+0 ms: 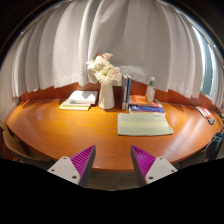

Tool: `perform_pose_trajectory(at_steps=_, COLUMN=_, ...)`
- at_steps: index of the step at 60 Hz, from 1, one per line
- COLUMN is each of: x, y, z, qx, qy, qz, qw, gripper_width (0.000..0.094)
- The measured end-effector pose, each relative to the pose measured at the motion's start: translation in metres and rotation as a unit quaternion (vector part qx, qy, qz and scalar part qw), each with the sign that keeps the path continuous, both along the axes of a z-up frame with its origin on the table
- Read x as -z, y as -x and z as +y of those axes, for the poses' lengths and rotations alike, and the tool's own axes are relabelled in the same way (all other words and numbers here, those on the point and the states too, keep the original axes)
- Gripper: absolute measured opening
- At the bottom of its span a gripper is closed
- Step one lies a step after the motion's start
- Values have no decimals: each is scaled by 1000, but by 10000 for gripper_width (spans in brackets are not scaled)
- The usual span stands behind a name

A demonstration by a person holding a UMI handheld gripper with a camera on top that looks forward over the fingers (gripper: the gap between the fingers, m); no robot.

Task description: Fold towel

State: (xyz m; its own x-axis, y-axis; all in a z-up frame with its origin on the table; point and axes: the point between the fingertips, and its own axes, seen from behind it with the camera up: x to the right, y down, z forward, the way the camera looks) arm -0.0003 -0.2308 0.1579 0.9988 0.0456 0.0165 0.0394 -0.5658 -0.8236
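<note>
A pale green folded towel [144, 123] lies flat on the round wooden table [70, 130], well beyond my fingers and a little to the right. My gripper [113, 162] is open and empty, held back at the table's near edge. Its two purple pads [83, 160] stand wide apart with only bare table showing between them.
Behind the towel stand a white vase with white flowers [105, 82], upright books [127, 93], a blue book [146, 106] and a small bottle [152, 90]. An open book [79, 99] lies at the back left. Curtains [110, 35] close off the background.
</note>
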Motion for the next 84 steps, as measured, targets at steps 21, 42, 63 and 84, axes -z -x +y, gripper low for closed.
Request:
perform_pose_trajectory(at_steps=21, x=105, y=-38, z=188, qx=35, qy=55, qz=15, qw=998, gripper_width=682)
perform_pose_trajectory(at_steps=42, x=170, y=-51, z=296, qx=20, qy=97, qz=-15, qw=995, gripper_width=516)
perform_pose_trajectory(at_steps=63, x=162, y=-70, z=292, qx=17, qy=116, qz=-26, qw=993, gripper_width=35)
perform_pose_trajectory(at_steps=84, x=16, y=-216, z=299, qx=9, qy=23, qz=-107, qw=994, gripper_width=35)
